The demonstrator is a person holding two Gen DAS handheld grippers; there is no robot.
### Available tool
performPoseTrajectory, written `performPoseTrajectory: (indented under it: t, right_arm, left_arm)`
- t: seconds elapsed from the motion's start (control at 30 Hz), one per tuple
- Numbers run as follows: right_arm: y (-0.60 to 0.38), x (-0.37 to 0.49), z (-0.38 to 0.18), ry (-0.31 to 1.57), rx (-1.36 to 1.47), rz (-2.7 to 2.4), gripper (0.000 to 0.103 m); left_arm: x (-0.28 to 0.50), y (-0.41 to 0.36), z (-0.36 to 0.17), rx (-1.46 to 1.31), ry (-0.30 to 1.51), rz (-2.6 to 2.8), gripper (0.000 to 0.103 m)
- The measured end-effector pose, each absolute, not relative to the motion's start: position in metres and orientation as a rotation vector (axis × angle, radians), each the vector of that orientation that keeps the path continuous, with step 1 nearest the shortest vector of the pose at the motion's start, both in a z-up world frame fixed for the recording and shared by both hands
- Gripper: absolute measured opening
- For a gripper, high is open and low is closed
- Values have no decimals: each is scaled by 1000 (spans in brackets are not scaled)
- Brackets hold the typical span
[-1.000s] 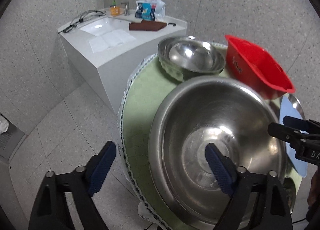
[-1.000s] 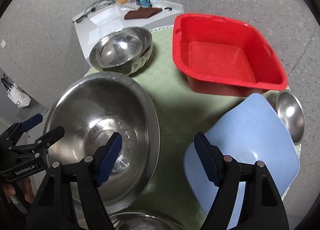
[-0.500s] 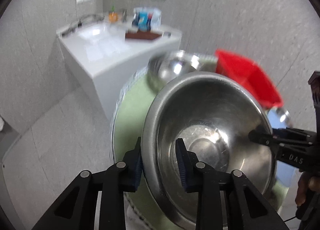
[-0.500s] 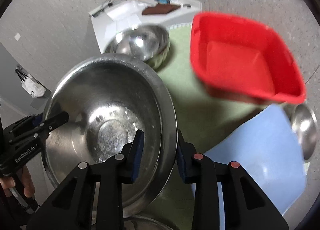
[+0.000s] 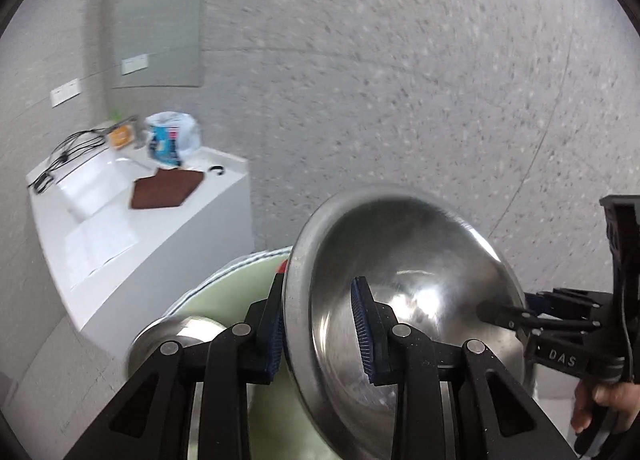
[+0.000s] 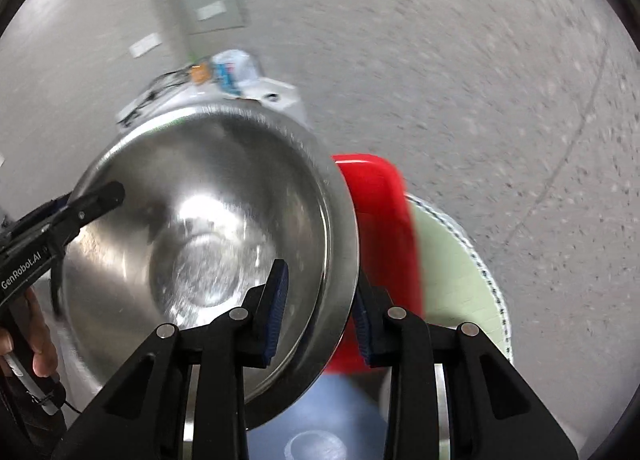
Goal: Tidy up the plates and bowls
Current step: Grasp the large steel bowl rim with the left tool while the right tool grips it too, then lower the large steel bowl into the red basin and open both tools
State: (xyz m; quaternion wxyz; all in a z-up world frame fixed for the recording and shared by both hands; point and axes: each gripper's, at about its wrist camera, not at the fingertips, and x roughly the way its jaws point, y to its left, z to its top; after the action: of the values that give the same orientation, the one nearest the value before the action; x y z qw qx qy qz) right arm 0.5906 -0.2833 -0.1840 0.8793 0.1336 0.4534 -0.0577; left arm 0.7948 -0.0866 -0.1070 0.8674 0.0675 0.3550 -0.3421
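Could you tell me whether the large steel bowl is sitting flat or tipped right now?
Tipped: the large steel bowl is tilted off level, its rim clamped by the right hand-held gripper and left hand-held gripper.

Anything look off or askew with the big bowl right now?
Nothing damaged or spilled. The large steel bowl is lifted and tilted steeply, pinched at opposite rims by the left claw and right claw; frames are motion-blurred.

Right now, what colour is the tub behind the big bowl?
Red tub, clearest in the right wrist view.
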Motion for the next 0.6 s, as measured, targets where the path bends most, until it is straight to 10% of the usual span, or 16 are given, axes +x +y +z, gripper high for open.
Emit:
performPoseTrajectory:
  t: [0.47,0.6]
  right_arm:
    - [-311,610,-242,1053,275,-194,34]
    - [-304,616,-248,1058,219,-212,37]
  left_arm:
    - [849,-176,-205,340,903,-635,29]
    - [865,-195,-208,352,895,-632,52]
